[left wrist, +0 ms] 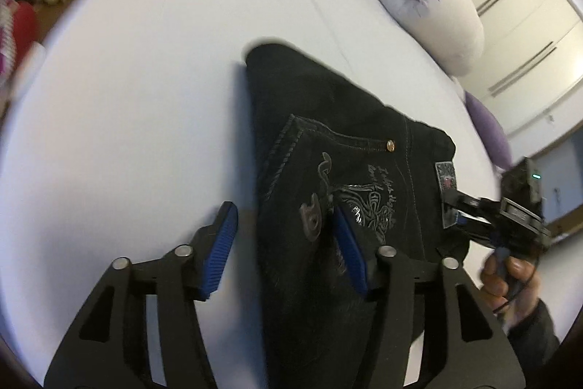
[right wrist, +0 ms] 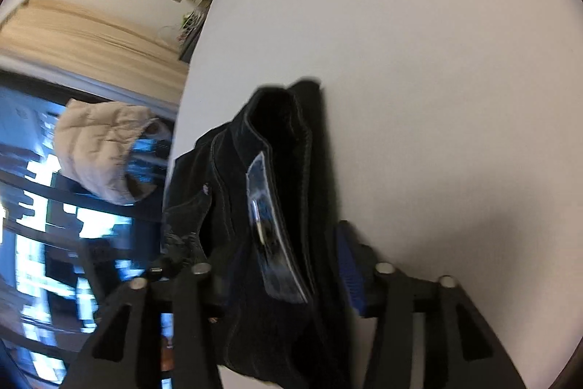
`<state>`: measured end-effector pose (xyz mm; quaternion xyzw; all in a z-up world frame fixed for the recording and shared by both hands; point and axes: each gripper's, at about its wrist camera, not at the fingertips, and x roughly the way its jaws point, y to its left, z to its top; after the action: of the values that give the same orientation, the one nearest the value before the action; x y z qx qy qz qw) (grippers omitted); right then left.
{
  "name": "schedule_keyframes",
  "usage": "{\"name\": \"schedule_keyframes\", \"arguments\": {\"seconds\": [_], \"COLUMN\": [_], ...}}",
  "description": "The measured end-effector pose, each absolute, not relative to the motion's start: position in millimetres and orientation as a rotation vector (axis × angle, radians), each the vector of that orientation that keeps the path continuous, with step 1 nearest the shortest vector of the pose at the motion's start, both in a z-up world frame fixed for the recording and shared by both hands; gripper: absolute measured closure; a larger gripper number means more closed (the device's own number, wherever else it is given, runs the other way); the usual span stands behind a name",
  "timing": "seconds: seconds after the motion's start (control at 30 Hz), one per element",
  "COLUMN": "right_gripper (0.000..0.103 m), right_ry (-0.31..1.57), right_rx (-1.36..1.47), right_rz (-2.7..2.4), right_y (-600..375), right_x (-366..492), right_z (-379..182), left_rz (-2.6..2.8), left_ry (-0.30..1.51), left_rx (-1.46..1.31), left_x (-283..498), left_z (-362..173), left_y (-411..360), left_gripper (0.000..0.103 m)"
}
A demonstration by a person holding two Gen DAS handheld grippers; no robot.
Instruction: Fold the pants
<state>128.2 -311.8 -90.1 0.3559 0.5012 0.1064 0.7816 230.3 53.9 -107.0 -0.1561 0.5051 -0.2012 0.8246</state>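
White bed (left wrist: 145, 97); black pants (left wrist: 328, 133) w/ tools apart

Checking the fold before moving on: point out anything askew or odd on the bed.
Nothing is damaged or spilled. The folded black pants lie on the white bed; layers gape unevenly at the waistband end in the right wrist view. The left gripper straddles one edge, pads not pressing.

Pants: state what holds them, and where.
Left tongs stand open astride the pants by the pocket, gripping nothing; right tongs straddle the waistband label, grip unclear.
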Motion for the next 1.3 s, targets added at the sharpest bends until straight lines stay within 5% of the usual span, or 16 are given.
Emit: {"name": "schedule_keyframes", "arguments": {"seconds": [0.03,0.1,0.2,0.3,0.33,0.43,0.67,0.93,1.3], "right_gripper": [0.037,0.037,0.034,0.008,0.000,0.000,0.000,0.000,0.000], "right_ry": [1.048,0.977,0.810,0.635,0.561,0.315,0.165,0.021,0.469], "right_rx": [0.714,0.605,0.410,0.274,0.241,0.172,0.135,0.132,0.210], "right_rz": [0.190,0.135,0.065,0.014,-0.006,-0.065,-0.155,-0.160,-0.185], "right_y": [-311.3,-305.5,-279.7,-256.3,-249.3,-231.1,-223.8,-222.7,-216.8], "right_x": [117.3,95.9,54.2,15.7,-0.5,-51.5,-115.1,-178.4,-157.7], "right_z": [-75.8,-46.2,10.0,58.4,76.6,128.6,210.3,273.5,214.2], "left_rz": [-0.414,-0.329,-0.256,-0.157,-0.127,-0.036,-0.045,0.007,-0.017], "left_ry": [1.035,0.924,0.692,0.482,0.413,0.257,0.115,0.223,0.576], "left_rx": [-0.314,-0.214,-0.044,0.106,0.132,0.168,0.159,0.143,0.020], "left_x": [223.1,195.5,131.5,68.8,48.5,-8.8,-96.6,-137.7,-116.1], "left_z": [-97.6,-67.3,-12.0,38.2,54.0,97.1,170.2,215.0,157.0], "left_y": [59.0,60.1,40.7,21.1,15.7,4.7,5.6,9.9,5.4], "left_gripper": [0.049,0.024,0.009,0.001,0.000,0.000,0.000,0.000,0.000]}}
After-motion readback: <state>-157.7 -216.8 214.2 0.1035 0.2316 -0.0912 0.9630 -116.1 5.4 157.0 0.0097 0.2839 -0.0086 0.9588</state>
